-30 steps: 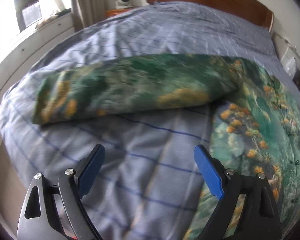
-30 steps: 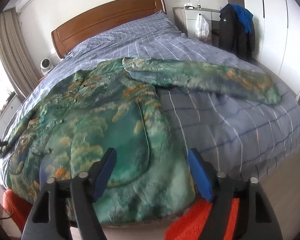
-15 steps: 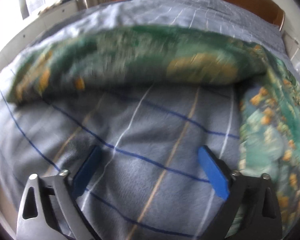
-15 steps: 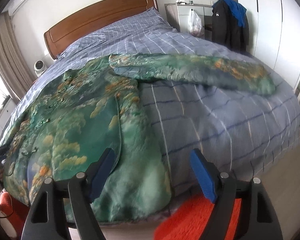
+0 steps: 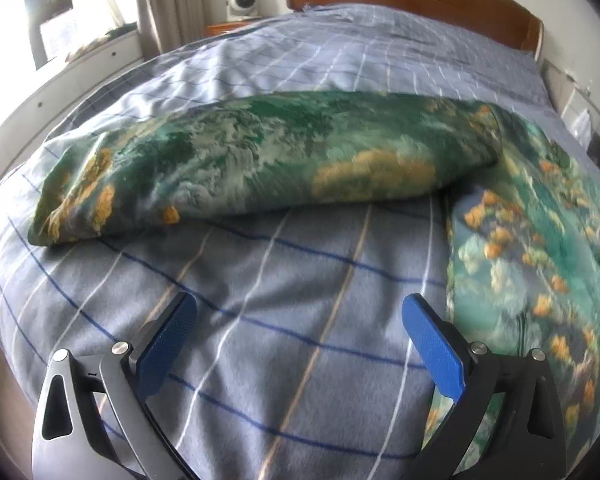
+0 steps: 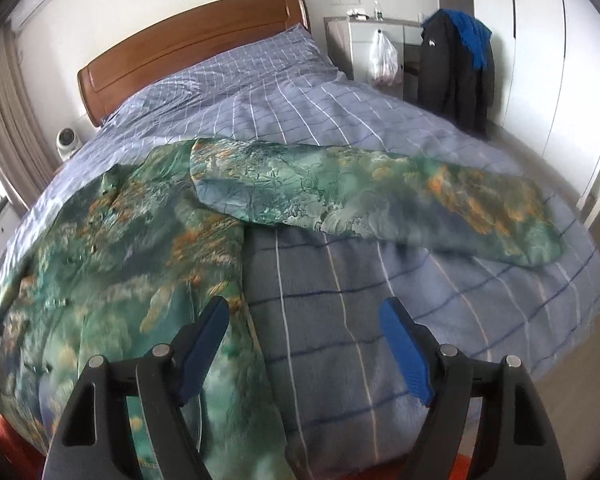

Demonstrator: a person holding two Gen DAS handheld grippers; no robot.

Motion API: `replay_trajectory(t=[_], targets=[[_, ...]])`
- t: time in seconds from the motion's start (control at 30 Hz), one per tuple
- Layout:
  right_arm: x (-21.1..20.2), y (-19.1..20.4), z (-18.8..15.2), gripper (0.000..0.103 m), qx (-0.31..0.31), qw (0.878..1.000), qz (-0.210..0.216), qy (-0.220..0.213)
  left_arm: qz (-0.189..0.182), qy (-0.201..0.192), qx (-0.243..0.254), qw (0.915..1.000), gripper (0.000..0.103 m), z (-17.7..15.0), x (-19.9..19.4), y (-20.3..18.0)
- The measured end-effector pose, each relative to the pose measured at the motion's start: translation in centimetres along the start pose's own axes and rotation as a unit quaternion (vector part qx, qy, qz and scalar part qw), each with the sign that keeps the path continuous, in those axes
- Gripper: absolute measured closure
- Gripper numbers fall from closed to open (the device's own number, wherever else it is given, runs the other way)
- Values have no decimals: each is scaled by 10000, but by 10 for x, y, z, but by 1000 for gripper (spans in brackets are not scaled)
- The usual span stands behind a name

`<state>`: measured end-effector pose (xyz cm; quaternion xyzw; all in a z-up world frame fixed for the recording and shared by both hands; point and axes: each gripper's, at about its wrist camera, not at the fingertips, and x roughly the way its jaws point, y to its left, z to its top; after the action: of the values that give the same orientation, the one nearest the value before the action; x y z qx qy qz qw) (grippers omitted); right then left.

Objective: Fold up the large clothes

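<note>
Spread face-up across the bed [image 6: 380,92]: a green and orange patterned garment [image 6: 112,256], body in the middle, one sleeve thrown out flat to each side

Left sleeve [image 5: 260,160] lying crosswise ahead of the left gripper [image 5: 300,332], long axis running left to right, cuff end at the far left near the bed edge, shoulder end joining the body at the right. Beyond the fingers [image 5: 166,338], with a strip of bare checked cover between; nothing between them. Fingers released and spread wide, having just been opening further, empty over the cover

Right sleeve [image 6: 380,200] likewise crosswise ahead of the right gripper [image 6: 304,340], cuff out at the far right, shoulder end at the left. Fingers [image 6: 404,352] released, partly spread, holding nothing; the left one over the side edge of the body, the right one over bare cover

Each sleeve nearer its own hand, so probably a sleeve-in fold next: reach forward past the bare strip, take the sleeve toward its cuff end, carry it in across the body
</note>
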<state>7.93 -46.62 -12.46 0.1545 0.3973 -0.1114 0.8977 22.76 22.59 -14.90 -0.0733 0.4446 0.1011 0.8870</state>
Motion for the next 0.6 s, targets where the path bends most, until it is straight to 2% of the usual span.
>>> replay_trajectory(t=[0.13,0.3,0.4,0.47,0.6], targets=[[14,-4,6,26,-7,10000,-67,26,27,-57,-97,9999,1,14,5,4],[19,-6,33,26,-333,9986,-301,-277,-34,-382,18,9993,1,43,-5,-7],[28,-21,47,26,129,9999,-34,-49,-98,-463,27,9989,1,50,-9,-10],[37,-38,44,26,563,9982,93,164,-26,-461,57,9989,1,50,-4,-10],[49,-46,35,26,392,9984,-383,142,230,-346,-73,9991,1,51,13,-1]])
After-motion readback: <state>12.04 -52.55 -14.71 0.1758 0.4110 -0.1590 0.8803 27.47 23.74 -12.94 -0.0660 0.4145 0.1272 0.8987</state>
